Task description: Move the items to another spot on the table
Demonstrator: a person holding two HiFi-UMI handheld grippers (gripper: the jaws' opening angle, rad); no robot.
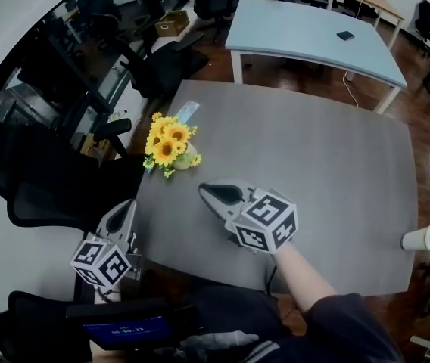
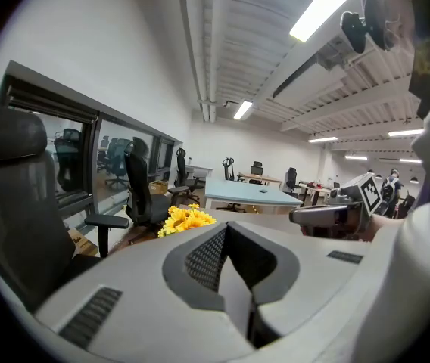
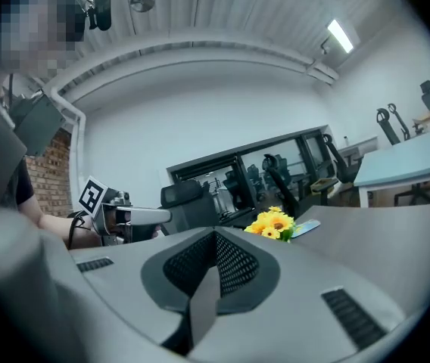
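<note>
A bunch of yellow sunflowers (image 1: pixel 167 146) lies on the grey table (image 1: pixel 328 165) near its far left edge, beside a light blue flat strip (image 1: pixel 185 113). The sunflowers (image 2: pixel 187 218) also show in the left gripper view, and the sunflowers (image 3: pixel 273 223) in the right gripper view. My right gripper (image 1: pixel 207 192) hovers over the table's near middle, shut and empty, pointing toward the flowers. At the table's near left corner my left gripper (image 1: pixel 129 206) is shut with nothing in it. A white paper cup (image 1: pixel 421 238) stands at the table's right edge.
Black office chairs (image 1: pixel 56 195) crowd the left side of the table. A light blue table (image 1: pixel 313 32) stands beyond, with a small dark item on it. More desks and chairs fill the back of the room.
</note>
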